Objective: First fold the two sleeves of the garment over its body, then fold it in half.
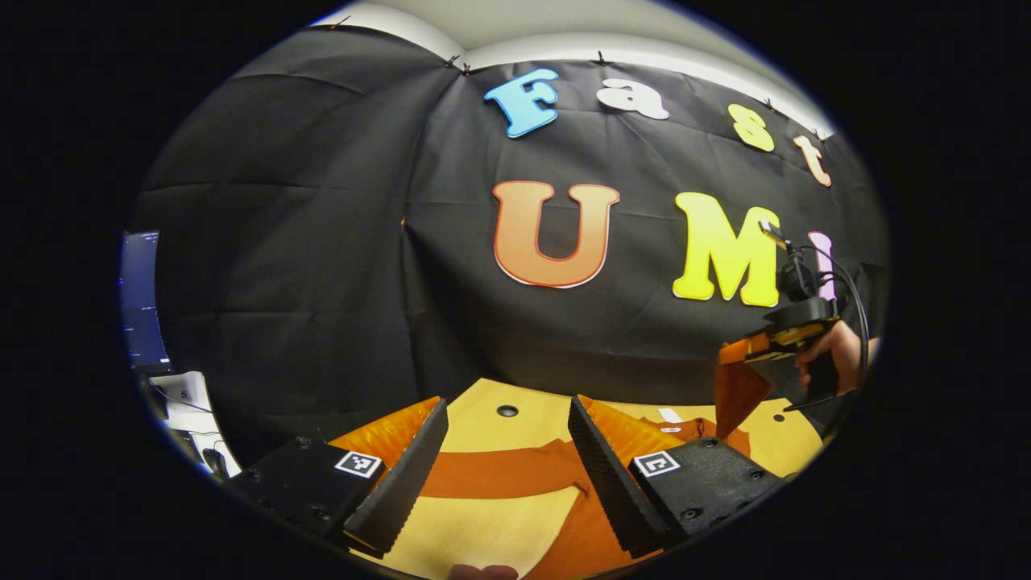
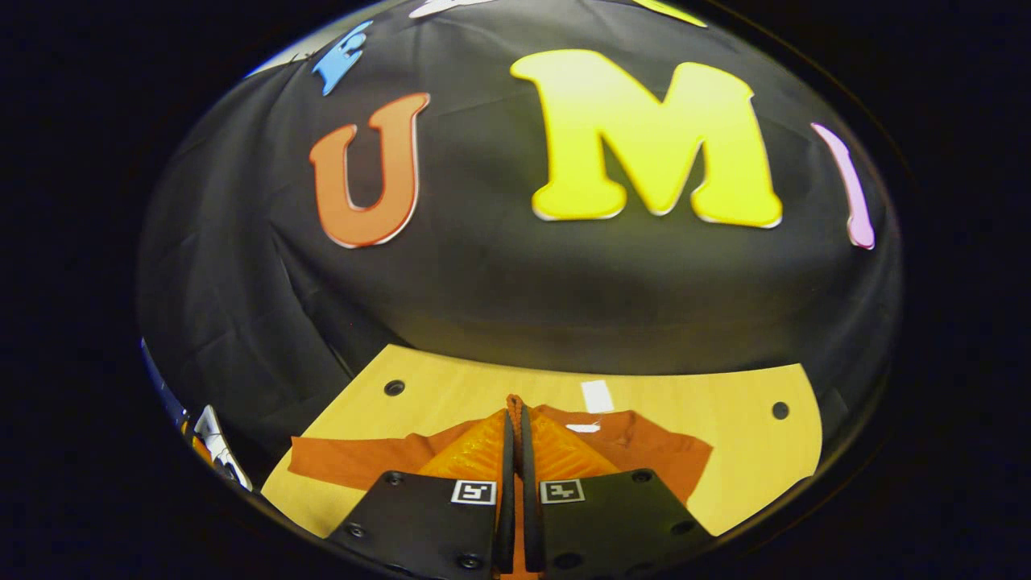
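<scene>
Item one: the garment, rust-orange, lies spread on the pale wooden counter. In the right gripper view I see one sleeve stretched flat toward the left of that picture, and a white tag at the collar, toward the far edge of the counter. In the left gripper view the same long sleeve runs across the counter between my left gripper's fingers.

Item two: the left gripper. I hold it above the counter with its fingers spread wide, nothing between them, the sleeve and bare counter visible in the gap. I cannot tell whether its tips touch the cloth.

Item three: the right gripper. Its fingers stand pressed almost together, and a thin ridge of orange cloth rises between them, so I read it as clamped on the garment. In the left gripper view I see this gripper well off to the right, raised above the counter, a hand on its handle, with a flap of the orange fabric hanging from it down toward the rest of the garment.

Item four: the counter has small dark round holes near its far corners. A lit screen stands at the left edge of the left gripper view.
</scene>
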Motion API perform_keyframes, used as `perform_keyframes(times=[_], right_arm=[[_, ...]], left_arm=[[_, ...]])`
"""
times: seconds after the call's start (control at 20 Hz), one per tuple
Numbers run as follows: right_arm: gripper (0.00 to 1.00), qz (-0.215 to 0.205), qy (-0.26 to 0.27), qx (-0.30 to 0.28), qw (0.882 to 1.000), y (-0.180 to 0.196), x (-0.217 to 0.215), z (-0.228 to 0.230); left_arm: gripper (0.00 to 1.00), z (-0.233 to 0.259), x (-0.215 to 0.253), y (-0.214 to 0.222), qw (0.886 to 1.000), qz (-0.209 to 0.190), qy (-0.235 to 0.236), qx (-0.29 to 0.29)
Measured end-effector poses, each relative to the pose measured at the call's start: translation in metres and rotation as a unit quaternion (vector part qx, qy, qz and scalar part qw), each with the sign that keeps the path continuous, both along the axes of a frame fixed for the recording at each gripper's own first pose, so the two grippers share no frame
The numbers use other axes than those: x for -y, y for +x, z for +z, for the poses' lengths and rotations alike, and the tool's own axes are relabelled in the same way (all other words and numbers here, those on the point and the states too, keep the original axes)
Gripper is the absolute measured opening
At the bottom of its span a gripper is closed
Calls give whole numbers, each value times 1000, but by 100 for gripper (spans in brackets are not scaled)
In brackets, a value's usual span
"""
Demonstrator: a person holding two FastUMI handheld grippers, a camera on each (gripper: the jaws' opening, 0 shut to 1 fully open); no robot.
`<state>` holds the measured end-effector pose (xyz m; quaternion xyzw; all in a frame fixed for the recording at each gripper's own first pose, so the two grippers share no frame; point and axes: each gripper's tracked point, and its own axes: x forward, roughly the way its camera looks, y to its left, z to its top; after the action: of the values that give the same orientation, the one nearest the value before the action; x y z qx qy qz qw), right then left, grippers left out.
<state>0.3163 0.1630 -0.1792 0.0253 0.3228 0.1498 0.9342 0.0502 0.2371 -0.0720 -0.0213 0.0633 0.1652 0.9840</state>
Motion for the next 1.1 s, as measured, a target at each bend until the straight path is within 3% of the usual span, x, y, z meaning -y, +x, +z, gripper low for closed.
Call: perform_keyframes(times=[0.2,0.65,0.75,1.0,1.1], right_arm=[[6,26,-10,-48,998,6,-52,-78],[6,25,-52,-133,989,14,-105,-209],[6,34,-42,-137,989,12,-117,-215],[19,44,-11,-111,993,12,-127,-187],[38,60,-6,-85,995,6,-127,-159]], left_arm=[[98,-12,-29,-9,1000,18,-2,-12],[98,-36,-72,-8,998,54,-14,-35],[98,-37,-76,-5,998,56,-13,-38],[98,-41,-78,4,998,54,-20,-35],[98,-42,-78,7,998,47,-29,-27]])
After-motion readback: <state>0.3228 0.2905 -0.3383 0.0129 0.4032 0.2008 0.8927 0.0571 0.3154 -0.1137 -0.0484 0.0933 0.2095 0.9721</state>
